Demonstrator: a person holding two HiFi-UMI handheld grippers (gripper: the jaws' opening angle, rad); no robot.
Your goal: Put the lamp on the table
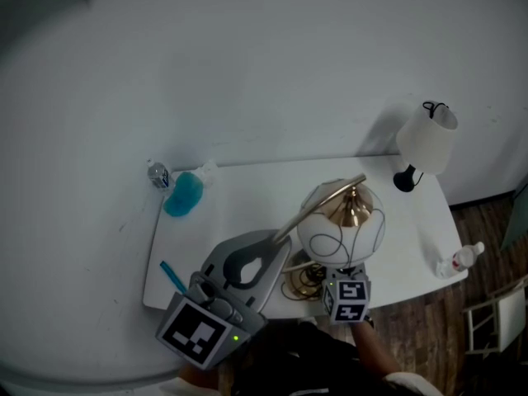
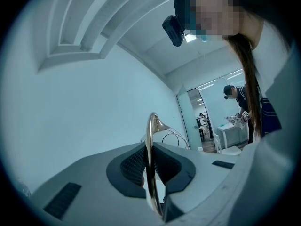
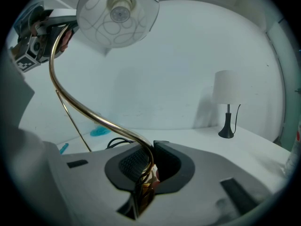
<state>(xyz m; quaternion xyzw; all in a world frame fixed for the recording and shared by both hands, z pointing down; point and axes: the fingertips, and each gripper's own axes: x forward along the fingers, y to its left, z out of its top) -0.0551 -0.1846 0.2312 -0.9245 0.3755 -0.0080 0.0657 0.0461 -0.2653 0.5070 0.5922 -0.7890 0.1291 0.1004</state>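
Left hand-held gripper [image 2: 149, 171], front edge of tabletop [image 1: 247, 196]: clamped on curved brass arm of globe lamp [image 1: 340, 225]. Right hand-held gripper [image 3: 150, 166]: clamped on same lamp's lower stem, over front edge. Small white-shaded lamp [image 1: 425, 143]: rear right corner.

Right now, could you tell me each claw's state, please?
Left claw: closed on the lamp, upper arm.
Right claw: closed on the lamp, lower arm.
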